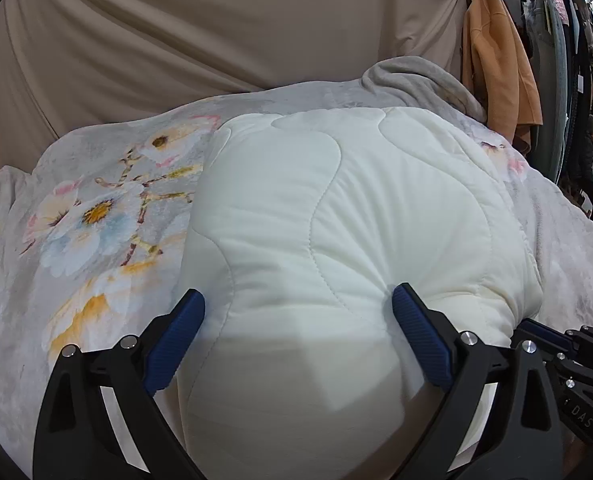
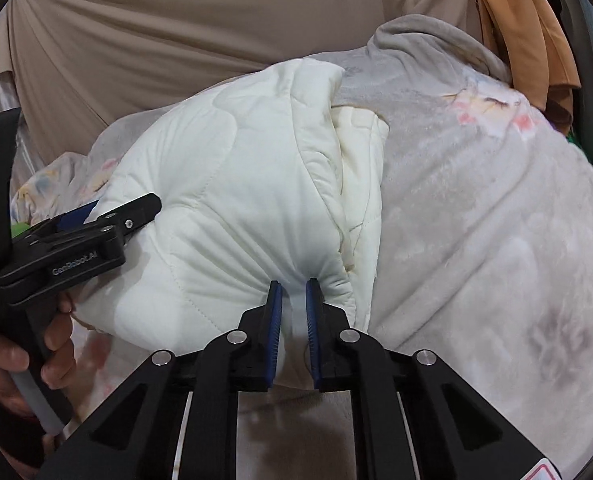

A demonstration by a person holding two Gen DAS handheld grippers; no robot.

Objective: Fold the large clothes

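Quilted white garment (image 1: 336, 220), puffy and already doubled over, lies on the floral blanket (image 1: 96, 208) spread over what seems to be a bed, with a beige curtain (image 1: 176, 40) behind at twelve o'clock and an orange top (image 1: 496, 72) hanging at two o'clock.

In the right wrist view, the right claw (image 2: 294, 284) has its blue pads nearly together and pinches a gathered tuck of the garment's near edge at six o'clock; creases fan out from the bite. The left claw (image 1: 298, 304) stands wide, its pads pressing into either side of the thick near end, so it straddles and squeezes the bulk rather than nipping a fold. From the right view it sits at nine o'clock of the bundle, held by a hand (image 2: 12, 360).

To do this step well, I judge both grips should carry the near end together, lifting evenly toward twelve o'clock so the padding rolls over itself without twisting. The right pinch holds little cloth and could slip under the weight; keep it low and move slowly. Watch that the loose inner layer at one o'clock in the right view does not spill out sideways.
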